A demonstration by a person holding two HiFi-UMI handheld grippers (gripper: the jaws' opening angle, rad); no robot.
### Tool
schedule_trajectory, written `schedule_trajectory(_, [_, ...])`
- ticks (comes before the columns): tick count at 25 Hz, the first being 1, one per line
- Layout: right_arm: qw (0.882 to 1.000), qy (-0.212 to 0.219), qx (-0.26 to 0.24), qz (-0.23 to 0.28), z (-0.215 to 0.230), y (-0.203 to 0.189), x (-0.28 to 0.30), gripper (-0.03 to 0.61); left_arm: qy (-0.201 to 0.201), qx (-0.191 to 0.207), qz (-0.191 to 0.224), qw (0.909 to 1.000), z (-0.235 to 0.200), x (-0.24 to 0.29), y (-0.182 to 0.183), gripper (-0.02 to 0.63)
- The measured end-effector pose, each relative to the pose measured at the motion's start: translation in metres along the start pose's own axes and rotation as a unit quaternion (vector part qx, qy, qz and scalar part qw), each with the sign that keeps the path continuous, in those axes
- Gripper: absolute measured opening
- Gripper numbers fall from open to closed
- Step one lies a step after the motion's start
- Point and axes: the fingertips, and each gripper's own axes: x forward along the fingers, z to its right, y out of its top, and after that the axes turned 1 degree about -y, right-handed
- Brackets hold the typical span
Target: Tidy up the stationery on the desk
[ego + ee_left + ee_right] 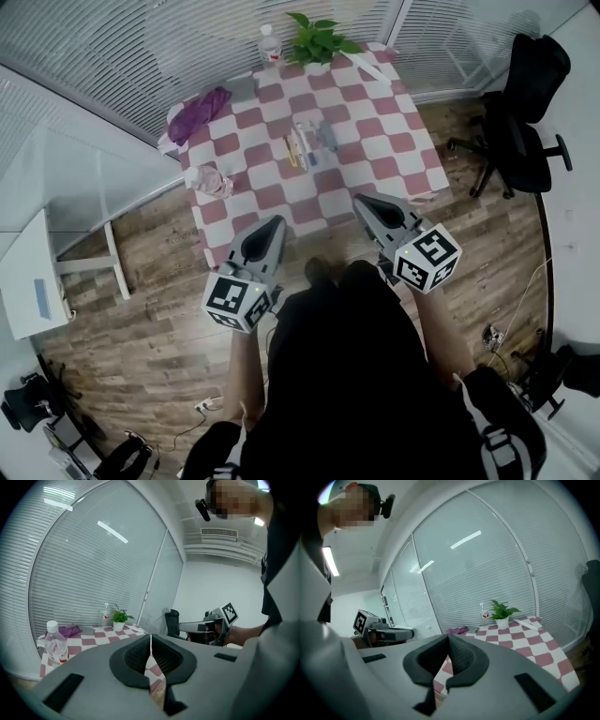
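While both hang short of the near edge, the left gripper [271, 227] and the right gripper [366, 204] each have their jaws pressed together with nothing between them. The stationery [305, 147], a short row of pens and similar slim sticks, lies side by side near the middle of the checked tabletop [375, 131], well apart from either gripper. These pieces look light, stiff and smooth, and likely to roll. Pinching one across its barrel near mid-length seems safest.

The floor [131, 328] is brown wood. White blinds [112, 47] cover the big windows behind the bench [375, 127] with its red and white checked cloth. A black chair [520, 112] stands at the right.
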Motion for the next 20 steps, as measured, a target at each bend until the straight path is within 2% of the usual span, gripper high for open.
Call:
schedule_trajectory(6, [1.000,0.009,-0.013,0.014,-0.008,0.016,-0.007,0.021,0.008,0.003,0.013,0.9999,0.000,-0.004,0.009,0.035])
schedule_trajectory(20, [0.999,0.024,-0.029,0.001,-0.023,0.012,-0.009,0.021,0.022,-0.009,0.020,0.9995,0.005,-0.020,0.005,0.035])
